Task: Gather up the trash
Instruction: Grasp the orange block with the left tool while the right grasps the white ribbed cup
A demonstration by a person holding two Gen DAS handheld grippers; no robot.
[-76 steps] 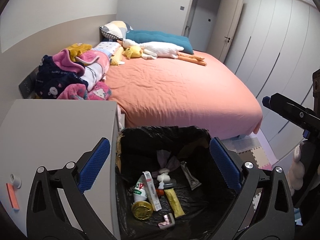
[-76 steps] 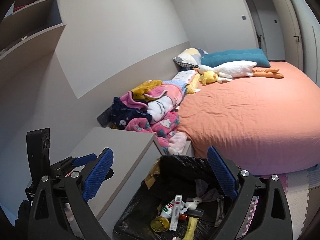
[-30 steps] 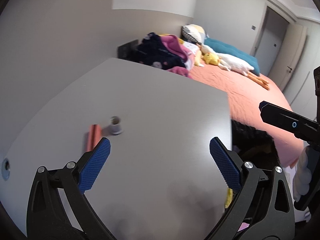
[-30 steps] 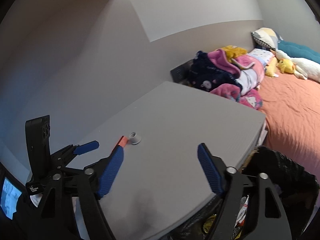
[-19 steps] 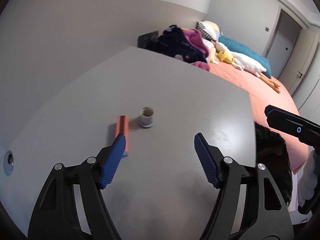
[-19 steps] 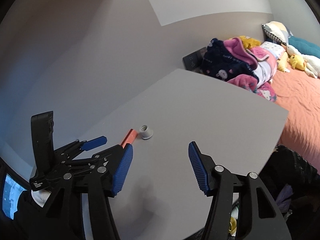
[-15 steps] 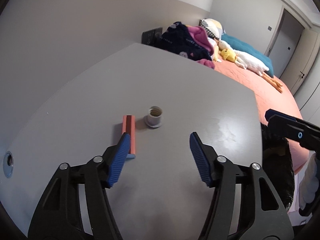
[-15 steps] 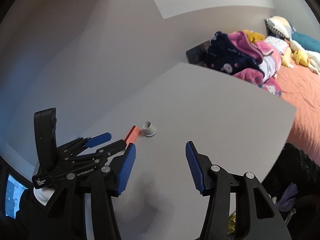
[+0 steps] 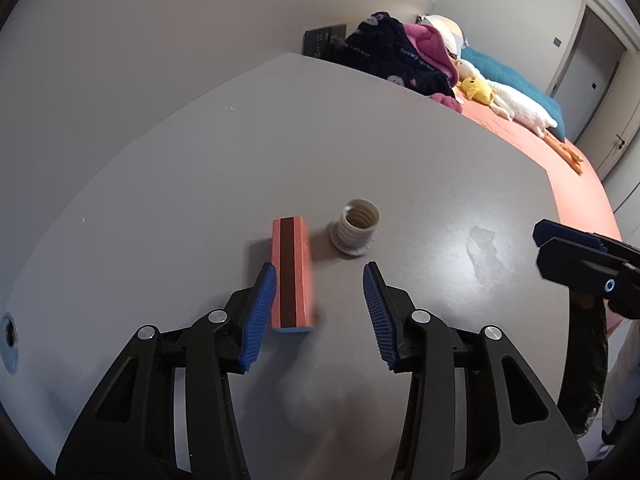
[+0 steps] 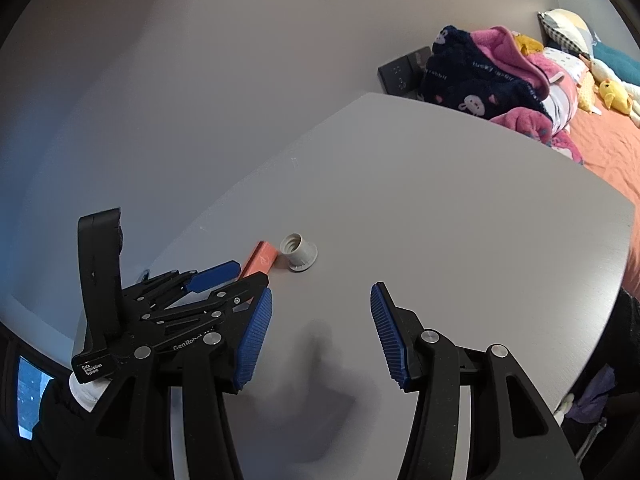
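Observation:
An orange box with a dark stripe point(image 9: 292, 276) lies on the grey tabletop point(image 9: 400, 140), and a grey threaded cap point(image 9: 354, 228) stands just to its right. My left gripper point(image 9: 318, 284) hangs low over the table with its jaws closing. The box lies between them against the left pad; the right pad is well clear. The right wrist view shows the box point(image 10: 262, 260) and cap point(image 10: 298, 254) ahead of the left gripper point(image 10: 234, 278). My right gripper point(image 10: 320, 300) is open over bare table, nothing between its fingers; it also shows at the edge point(image 9: 576, 256).
A bin lined with a black bag point(image 10: 628, 340) stands past the table's right edge. Behind the table lie a pile of clothes point(image 9: 400, 64) and an orange bed point(image 9: 560, 160) with plush toys. The wall runs along the table's left side. A round hole point(image 9: 8, 336) sits at the near-left corner.
Both grippers swung from above the bin to the tabletop and came down toward the box and cap. The left jaws narrowed around the box; the right jaws narrowed a little.

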